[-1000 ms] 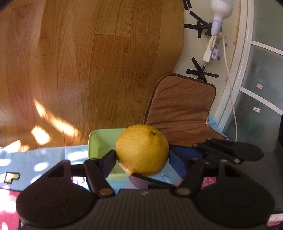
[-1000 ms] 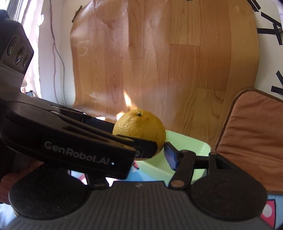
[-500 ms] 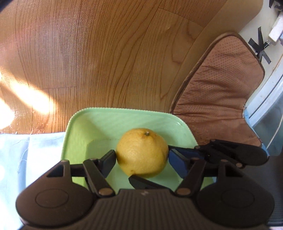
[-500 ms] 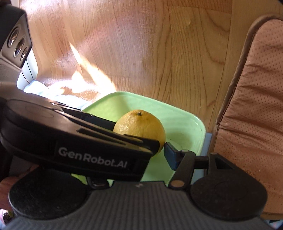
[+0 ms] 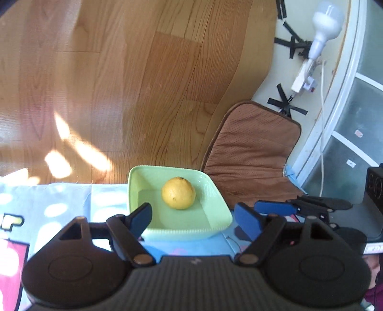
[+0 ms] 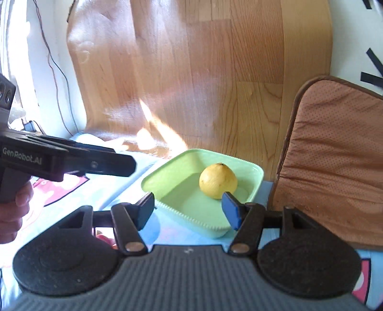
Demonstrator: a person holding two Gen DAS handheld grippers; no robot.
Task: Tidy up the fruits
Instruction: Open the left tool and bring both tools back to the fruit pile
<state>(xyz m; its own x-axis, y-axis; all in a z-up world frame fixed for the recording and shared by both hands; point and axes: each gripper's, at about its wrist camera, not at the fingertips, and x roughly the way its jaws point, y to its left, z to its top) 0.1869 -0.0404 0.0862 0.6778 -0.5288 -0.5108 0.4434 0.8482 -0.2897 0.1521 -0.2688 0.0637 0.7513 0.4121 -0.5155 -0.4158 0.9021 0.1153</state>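
A yellow citrus fruit (image 5: 178,192) (image 6: 218,180) lies free inside a pale green square dish (image 5: 182,233) (image 6: 205,224) on a patterned cloth. My left gripper (image 5: 195,217) hangs just in front of the dish; its jaws are opening and nothing is between them. In the right wrist view the left gripper (image 6: 112,165) reaches in from the left, held by a hand (image 6: 14,210). My right gripper (image 6: 189,209) stands open and empty near the dish's front corner, clear of the fruit. In the left wrist view the right gripper (image 5: 287,208) shows side-on beside the dish.
A brown padded cushion (image 5: 251,148) (image 6: 335,155) lies right of the dish, close to its edge. The blue and pink cloth (image 5: 71,201) (image 6: 71,186) spreads left and forward. Wooden floor lies beyond. A white bulb with cable (image 5: 325,19) hangs by the wall at right.
The left gripper carried the fruit over the dish and let it go. Both grippers have since drawn back, and the fruit now rests in the dish.
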